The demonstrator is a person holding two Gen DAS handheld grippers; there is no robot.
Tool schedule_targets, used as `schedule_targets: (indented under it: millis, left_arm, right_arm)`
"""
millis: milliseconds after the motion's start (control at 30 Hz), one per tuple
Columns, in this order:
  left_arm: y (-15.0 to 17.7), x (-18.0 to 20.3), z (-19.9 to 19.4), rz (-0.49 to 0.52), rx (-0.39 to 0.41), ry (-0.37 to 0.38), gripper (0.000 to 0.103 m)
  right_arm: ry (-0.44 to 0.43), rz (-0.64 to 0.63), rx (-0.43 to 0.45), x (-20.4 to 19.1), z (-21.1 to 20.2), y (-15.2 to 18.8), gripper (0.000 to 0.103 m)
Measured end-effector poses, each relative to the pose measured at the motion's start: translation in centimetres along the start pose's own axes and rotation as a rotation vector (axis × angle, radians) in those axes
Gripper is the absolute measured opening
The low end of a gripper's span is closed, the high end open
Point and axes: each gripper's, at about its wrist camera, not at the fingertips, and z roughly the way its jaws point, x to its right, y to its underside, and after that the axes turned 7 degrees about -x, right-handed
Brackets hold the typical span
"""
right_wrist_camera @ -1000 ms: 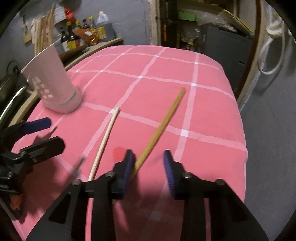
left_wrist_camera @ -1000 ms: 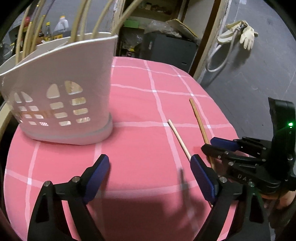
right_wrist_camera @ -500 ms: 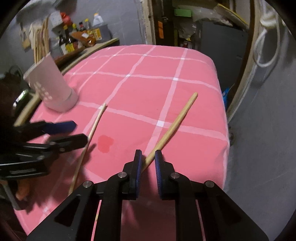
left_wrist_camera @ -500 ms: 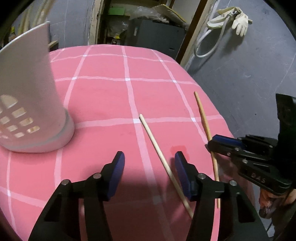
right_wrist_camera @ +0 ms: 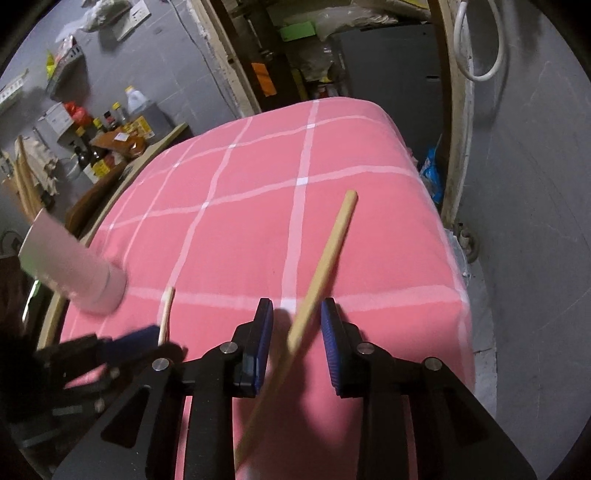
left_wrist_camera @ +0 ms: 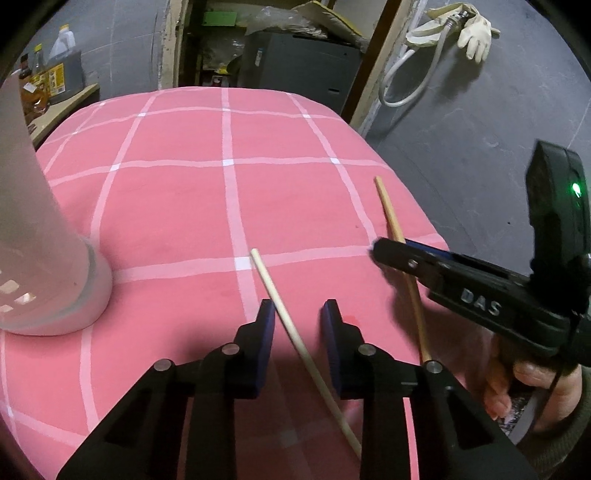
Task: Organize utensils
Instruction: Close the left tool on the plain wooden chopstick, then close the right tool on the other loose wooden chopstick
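Observation:
Two wooden sticks lie on the pink checked tablecloth. The pale stick runs between the fingers of my left gripper, which is open around it without touching. The darker stick runs between the fingers of my right gripper, also open with gaps on both sides. In the left wrist view the darker stick passes under the right gripper. The white perforated utensil holder stands at the left; it also shows in the right wrist view.
The table's right edge drops to grey floor close to the darker stick. A shelf with bottles stands behind the table on the left. A dark cabinet and a hose with gloves are at the back.
The left gripper has moved right from the holder to straddle the pale stick, its jaws narrowing. The right gripper's jaws, nearly closed half a second ago, have widened around the darker stick.

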Motion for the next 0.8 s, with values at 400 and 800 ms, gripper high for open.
schedule_targets:
  millis: [400,800]
  left_arm:
    - [-0.9,-1.8,0.1,-0.089,-0.057,0.116,0.002]
    - [0.2,-2.6,-3.0,-0.111,-0.008,0.162,0.002]
  right_arm:
    - [-0.106,0.138,0.067,1.0,-0.2,1.1,0.005]
    - [-0.113,0.044,0.161,-1.6,-2.9,2.8,0.005]
